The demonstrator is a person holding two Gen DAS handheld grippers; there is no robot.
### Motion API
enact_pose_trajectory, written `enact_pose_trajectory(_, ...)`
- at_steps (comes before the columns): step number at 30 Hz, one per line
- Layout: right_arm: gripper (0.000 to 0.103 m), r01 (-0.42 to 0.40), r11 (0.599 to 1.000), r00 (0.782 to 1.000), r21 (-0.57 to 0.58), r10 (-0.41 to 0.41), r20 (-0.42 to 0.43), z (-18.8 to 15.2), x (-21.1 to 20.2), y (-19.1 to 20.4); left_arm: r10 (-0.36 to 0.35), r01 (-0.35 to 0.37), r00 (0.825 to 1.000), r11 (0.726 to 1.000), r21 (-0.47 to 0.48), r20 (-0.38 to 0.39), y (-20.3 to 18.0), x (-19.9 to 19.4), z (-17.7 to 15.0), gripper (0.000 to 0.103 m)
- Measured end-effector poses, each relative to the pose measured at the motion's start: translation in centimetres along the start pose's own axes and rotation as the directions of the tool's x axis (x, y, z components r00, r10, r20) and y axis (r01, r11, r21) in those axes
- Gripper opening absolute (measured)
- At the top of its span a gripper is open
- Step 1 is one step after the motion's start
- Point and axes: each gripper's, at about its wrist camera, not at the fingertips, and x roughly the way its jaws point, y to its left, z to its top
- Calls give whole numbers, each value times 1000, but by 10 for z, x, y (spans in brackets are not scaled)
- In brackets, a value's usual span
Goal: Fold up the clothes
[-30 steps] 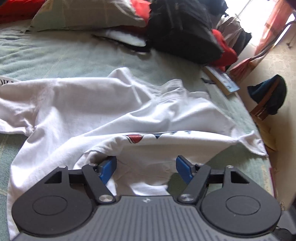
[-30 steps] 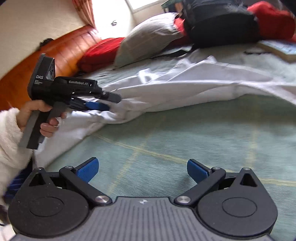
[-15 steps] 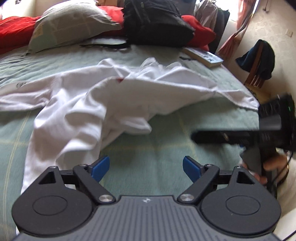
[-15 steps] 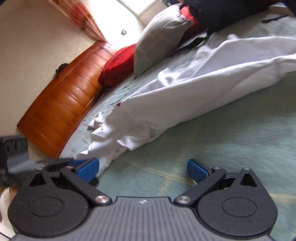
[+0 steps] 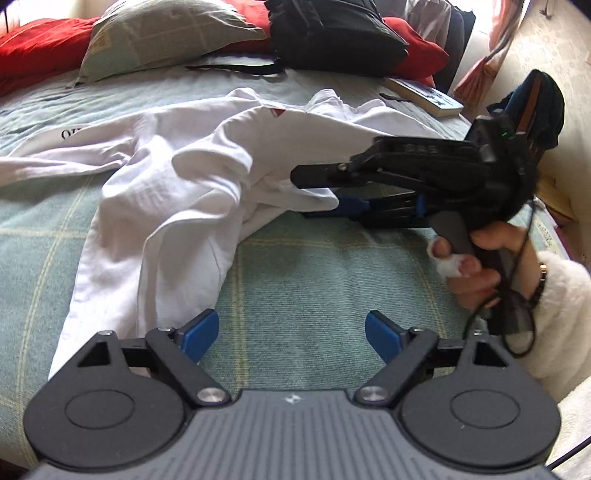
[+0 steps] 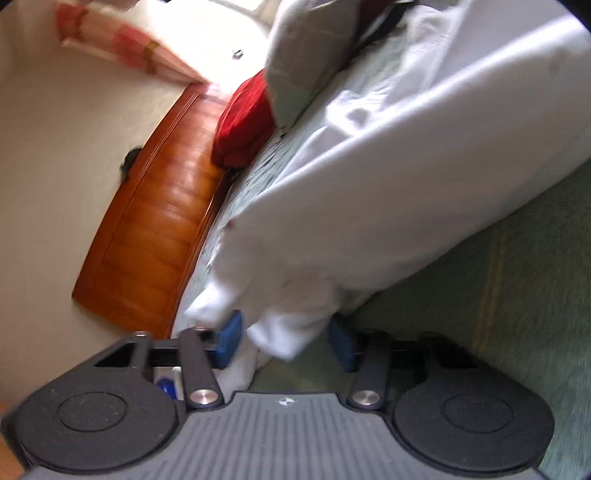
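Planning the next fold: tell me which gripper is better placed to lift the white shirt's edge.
Right. The right gripper has just been closing with a bunched edge of the white shirt between its pads; the left gripper hangs open over bare bedspread.

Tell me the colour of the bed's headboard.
Glossy orange-brown wood; the headboard shows best in the right wrist view.

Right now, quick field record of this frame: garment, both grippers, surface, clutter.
garment: white shirt, crumpled, unfolded
left gripper: open, empty, over bare bedspread beside the shirt
right gripper: jaws just been closing, shirt edge between them, pads not clearly pressing
surface: green checked bedspread
clutter: black backpack, grey pillow, book at the far end
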Motion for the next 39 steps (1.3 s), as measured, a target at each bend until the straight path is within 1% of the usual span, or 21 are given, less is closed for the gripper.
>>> enact_pose_trajectory(1,35,0,1000,1000,19,0,8,1,1,-5,-3,3,1000,1000,-1,1,1,0,-1,87)
enact_pose_trajectory(2,32,-2,999,1000,38,2,12,2,2,-9,-6,6,1000,1000,-3,1,1,0,-2,87)
enact_pose_trajectory(4,31,-14,999,1000,42,13,15,1,2,-10,-10,10,1000,1000,-4,0,2,1,-3,87)
enact_pose_trajectory(6,30,2,1000,1000,20,-2,16,1,2,-7,-10,10,1000,1000,-5,-2,2,2,-3,87)
enact_pose_trajectory(7,27,15,1000,1000,13,-16,13,0,1,-5,-8,8,1000,1000,-4,-2,1,2,-3,87)
enact_pose_trajectory(10,20,51,999,999,-8,-51,7,-2,-4,3,0,0,1000,1000,2,2,0,-1,-3,87)
enact_pose_trajectory(14,15,62,997,998,-37,-62,2,-8,-26,14,5,-5,1000,1000,3,9,-1,-7,-7,87)
enact_pose_trajectory(20,14,89,990,996,-108,-88,14,-27,-79,35,13,-13,1000,1000,21,18,-8,-13,-12,87)
enact_pose_trajectory(25,14,108,986,993,-128,-100,63,-49,-129,51,13,-14,999,999,42,31,-20,-22,-20,87)
enact_pose_trajectory(28,14,114,984,990,-133,-103,93,-60,-151,61,10,-13,999,998,64,44,-29,-30,-27,87)
enact_pose_trajectory(36,13,154,976,979,-156,-130,155,-103,-199,79,7,-16,997,994,106,83,-48,-54,-47,87)
enact_pose_trajectory(39,13,185,972,970,-148,-156,188,-121,-218,82,-4,-9,995,992,130,100,-57,-61,-54,87)
